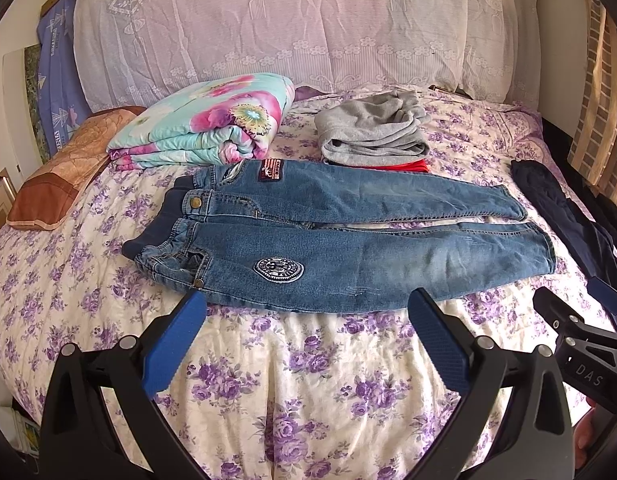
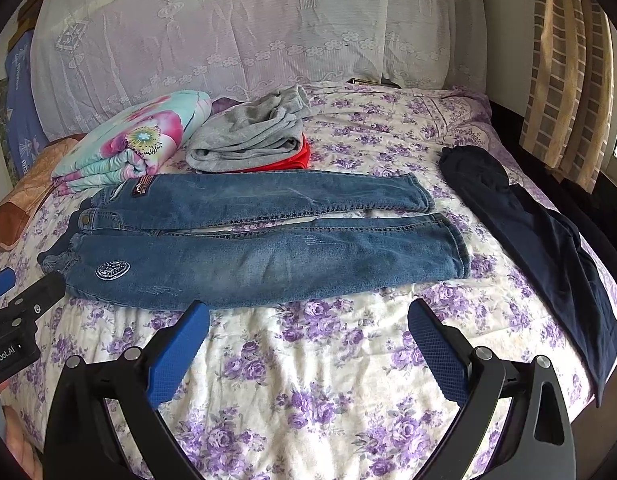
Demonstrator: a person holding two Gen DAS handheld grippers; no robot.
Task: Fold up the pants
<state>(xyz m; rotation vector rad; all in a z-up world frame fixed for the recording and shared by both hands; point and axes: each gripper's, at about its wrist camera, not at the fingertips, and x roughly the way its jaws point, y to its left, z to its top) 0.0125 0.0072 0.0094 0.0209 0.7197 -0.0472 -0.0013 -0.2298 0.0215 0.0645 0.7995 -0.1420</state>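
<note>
Blue jeans [image 1: 348,248] lie flat across the bed, waistband to the left, both legs stretched to the right; they also show in the right wrist view [image 2: 268,240]. My left gripper [image 1: 308,300] is open and empty, hovering just in front of the jeans' near edge by the waist and thigh. My right gripper [image 2: 308,312] is open and empty, just in front of the near leg's lower edge. Each gripper shows at the edge of the other's view.
The bed has a purple-flowered sheet [image 1: 308,380]. Behind the jeans lie a folded floral quilt [image 1: 204,124] and a grey garment [image 1: 372,128] over something red. A dark navy garment [image 2: 548,248] lies at the right. A brown pillow [image 1: 64,168] is at left.
</note>
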